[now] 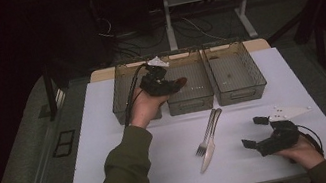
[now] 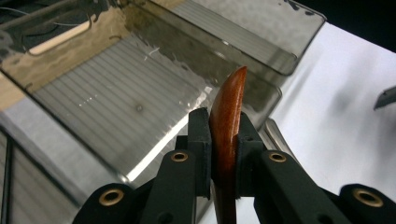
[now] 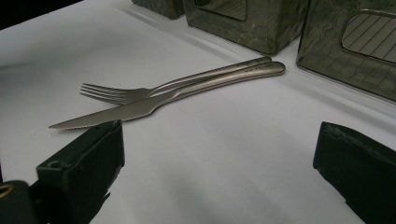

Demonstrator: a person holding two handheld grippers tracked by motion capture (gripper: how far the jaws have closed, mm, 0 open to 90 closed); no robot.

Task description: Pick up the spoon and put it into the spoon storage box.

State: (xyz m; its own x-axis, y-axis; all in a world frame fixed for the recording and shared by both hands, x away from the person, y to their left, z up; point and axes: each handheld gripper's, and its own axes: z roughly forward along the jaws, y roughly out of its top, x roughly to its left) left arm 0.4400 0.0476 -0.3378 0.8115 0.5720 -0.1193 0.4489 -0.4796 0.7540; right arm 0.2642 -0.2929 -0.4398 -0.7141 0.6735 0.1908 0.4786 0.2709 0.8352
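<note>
My left gripper [image 2: 223, 154] is clamped on a reddish-brown wooden utensil [image 2: 227, 126] above the middle bin [image 1: 188, 83], while my right gripper [image 1: 255, 132] rests wide open beside the fork [image 3: 140, 91] and knife [image 3: 154, 105].

wooden piece [image 2: 227, 121] | lower end hidden between jaws (type unclear)

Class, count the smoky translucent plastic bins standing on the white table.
3, in a row at the table's far edge: left bin, middle bin, right bin. The left hand partly hides the left one.
</note>
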